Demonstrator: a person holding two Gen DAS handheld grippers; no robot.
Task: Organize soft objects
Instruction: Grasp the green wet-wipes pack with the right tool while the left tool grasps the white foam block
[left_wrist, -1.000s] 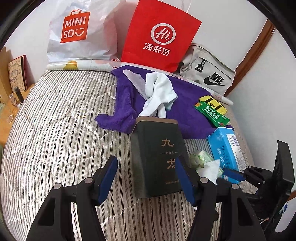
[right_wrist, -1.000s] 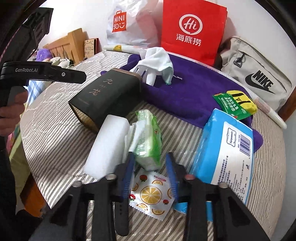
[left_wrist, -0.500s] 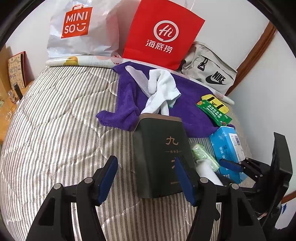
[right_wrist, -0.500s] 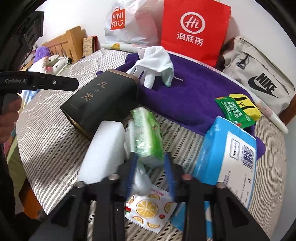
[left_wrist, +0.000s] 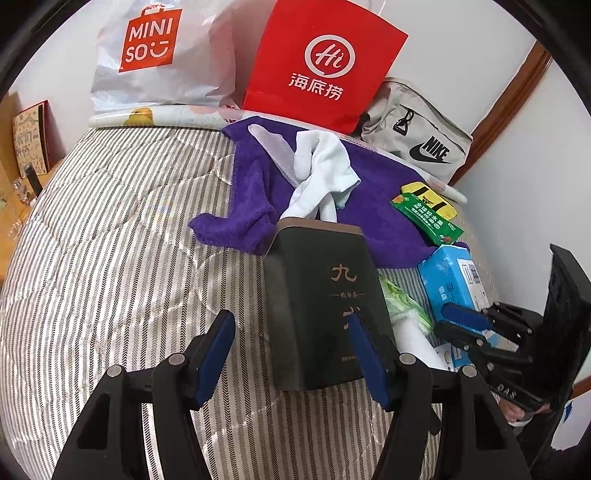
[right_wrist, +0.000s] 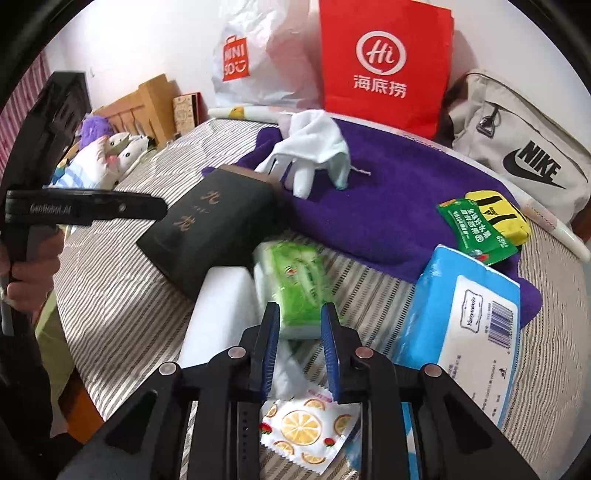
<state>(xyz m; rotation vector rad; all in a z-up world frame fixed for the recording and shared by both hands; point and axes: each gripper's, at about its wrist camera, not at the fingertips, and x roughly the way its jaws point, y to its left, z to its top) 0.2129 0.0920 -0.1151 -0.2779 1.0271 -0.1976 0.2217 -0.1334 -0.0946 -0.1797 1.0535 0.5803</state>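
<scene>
On the striped bed, my right gripper (right_wrist: 300, 312) has its jaws closing on the near end of a green tissue pack (right_wrist: 295, 280), which looks blurred. A white foam block (right_wrist: 221, 314) lies to its left, a blue tissue pack (right_wrist: 461, 314) to its right and a fruit-print sachet (right_wrist: 303, 432) under the jaws. My left gripper (left_wrist: 291, 319) stands open over the near end of a dark box (left_wrist: 321, 302), its right finger above the lid. Beyond the box, a white glove (left_wrist: 321, 170) rests on a purple towel (left_wrist: 251, 206).
A red paper bag (left_wrist: 321, 62), a white Miniso bag (left_wrist: 159, 59) and a grey Nike bag (left_wrist: 417, 136) line the wall behind. Green and yellow packets (right_wrist: 476, 229) lie on the towel's right edge. Plush toys (right_wrist: 107, 155) sit by a wooden headboard at left.
The green tissue pack tipped up and shifted between the right jaws, which widened and then narrowed again. The right gripper crept forward a little. The left gripper stayed where it was.
</scene>
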